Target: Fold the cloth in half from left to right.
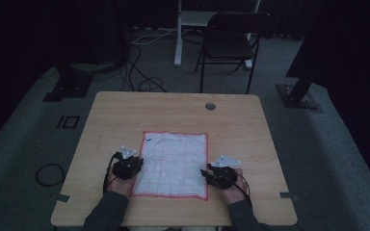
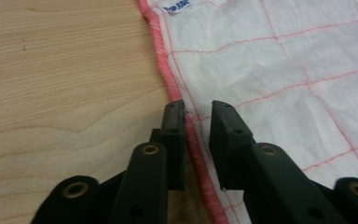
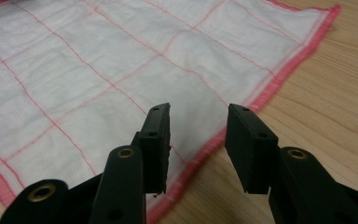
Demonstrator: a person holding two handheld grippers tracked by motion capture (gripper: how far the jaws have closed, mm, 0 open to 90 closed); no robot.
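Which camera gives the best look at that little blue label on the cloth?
The left gripper view: the label sits close up at the cloth's red-edged corner, though cut off by the picture's top edge. In the high view it is a tiny dark mark. In the right gripper view I cannot find it.

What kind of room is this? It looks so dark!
Probably a lab or studio for recording, not a home. A lone wooden table sits on grey carpet, with loose cables on the floor, a folding chair behind, and black stand bases at the sides.
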